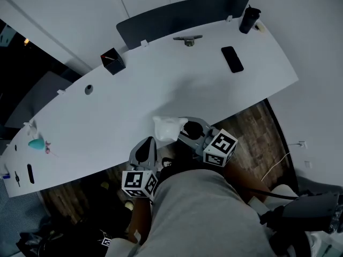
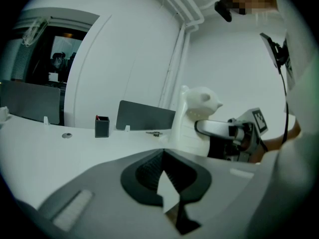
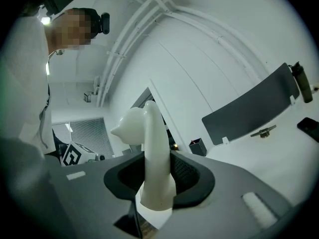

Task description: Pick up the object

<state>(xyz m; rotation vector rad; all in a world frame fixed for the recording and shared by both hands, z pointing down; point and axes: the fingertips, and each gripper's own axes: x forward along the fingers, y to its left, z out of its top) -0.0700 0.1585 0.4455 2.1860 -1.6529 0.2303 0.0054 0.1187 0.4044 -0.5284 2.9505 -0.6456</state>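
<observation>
Plainly my right gripper (image 3: 157, 179) clasps the figure (image 3: 151, 143), its length upright; left gripper (image 2: 162, 173), closed and empty, sits beside.

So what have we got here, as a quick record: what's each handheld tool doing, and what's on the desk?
Right gripper: shut on a smooth white figurine, at the desk's near edge
Left gripper: shut, empty, beside the right one
Surface: long curved white desk
Far side of desk: flat black phone, black bottle, black square pen holder
Figurine lifted off the desk: cannot tell
</observation>
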